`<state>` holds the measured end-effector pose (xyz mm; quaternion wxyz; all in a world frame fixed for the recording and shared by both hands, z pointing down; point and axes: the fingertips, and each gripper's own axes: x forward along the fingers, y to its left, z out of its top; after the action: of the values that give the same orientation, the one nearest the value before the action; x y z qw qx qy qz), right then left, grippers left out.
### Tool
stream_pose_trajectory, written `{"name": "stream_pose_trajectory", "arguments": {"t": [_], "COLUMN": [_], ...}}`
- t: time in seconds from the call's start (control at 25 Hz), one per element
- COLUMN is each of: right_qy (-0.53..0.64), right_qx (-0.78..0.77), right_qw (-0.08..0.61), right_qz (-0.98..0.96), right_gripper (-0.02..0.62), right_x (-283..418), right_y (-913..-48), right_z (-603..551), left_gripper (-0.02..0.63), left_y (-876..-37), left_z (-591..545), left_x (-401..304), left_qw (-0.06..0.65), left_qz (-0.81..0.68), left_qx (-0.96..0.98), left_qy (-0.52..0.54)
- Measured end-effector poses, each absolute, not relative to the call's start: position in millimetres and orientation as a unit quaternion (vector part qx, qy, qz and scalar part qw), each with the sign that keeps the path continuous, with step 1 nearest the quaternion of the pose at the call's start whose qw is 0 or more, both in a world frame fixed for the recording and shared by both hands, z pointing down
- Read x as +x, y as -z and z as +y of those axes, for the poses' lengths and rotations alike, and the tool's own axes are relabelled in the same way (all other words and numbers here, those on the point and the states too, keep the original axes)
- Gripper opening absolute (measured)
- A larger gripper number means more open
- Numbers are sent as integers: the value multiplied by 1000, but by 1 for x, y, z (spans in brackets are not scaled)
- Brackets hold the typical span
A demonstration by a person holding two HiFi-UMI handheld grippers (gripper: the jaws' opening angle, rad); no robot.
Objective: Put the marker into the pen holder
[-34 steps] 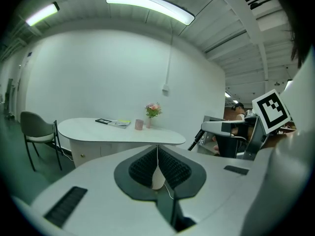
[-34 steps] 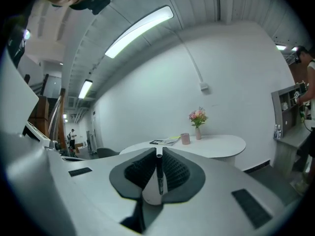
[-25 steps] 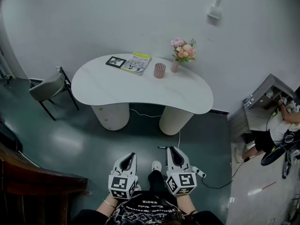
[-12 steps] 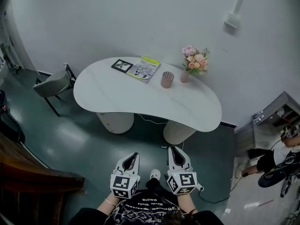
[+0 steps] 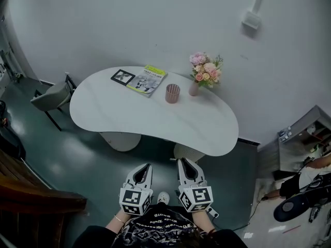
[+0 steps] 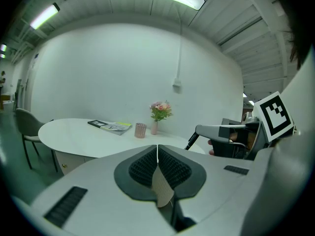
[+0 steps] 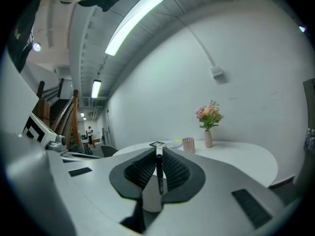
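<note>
The pink pen holder (image 5: 172, 93) stands near the back of the white table (image 5: 155, 123), left of a vase of flowers (image 5: 205, 71). Both grippers hang over the floor in front of the table, well short of it. My right gripper (image 5: 184, 160) is shut on a black marker (image 7: 158, 173), which lies lengthwise between the pads with its tip pointing forward. The marker's end (image 6: 191, 141) also shows in the left gripper view. My left gripper (image 5: 144, 166) is shut with nothing in it. The pen holder (image 7: 188, 144) appears far ahead in the right gripper view.
A booklet (image 5: 147, 79) and a black picture frame (image 5: 122, 76) lie at the table's back left. A grey chair (image 5: 49, 96) stands at its left end. A wooden stair rail (image 5: 31, 195) is at lower left, and a desk with a person (image 5: 310, 164) at right.
The view has moved closer to the table, which now sits nearer the grippers. Both grippers keep the same pose, and the marker stays in the right one.
</note>
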<state>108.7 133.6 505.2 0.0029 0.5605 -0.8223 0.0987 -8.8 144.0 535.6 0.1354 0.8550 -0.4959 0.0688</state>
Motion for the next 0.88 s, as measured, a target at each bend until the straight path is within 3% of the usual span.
{"name": "stream_pose_trajectory", "arguments": {"t": [0.44, 0.88], "right_qy": [-101, -113], "right_qx": [542, 565], "right_qw": [9, 8], "right_qz": [-834, -817], "right_gripper": [61, 61], "right_x": [138, 148], "right_y": [-508, -507], "right_z": [112, 70], "left_gripper": [26, 26], "left_y": [-537, -546], "left_z": [116, 67], "left_x": [35, 36], "left_qw": [137, 153], "left_qz": [-494, -483], "left_qx": [855, 858], "left_qy": [-77, -82]}}
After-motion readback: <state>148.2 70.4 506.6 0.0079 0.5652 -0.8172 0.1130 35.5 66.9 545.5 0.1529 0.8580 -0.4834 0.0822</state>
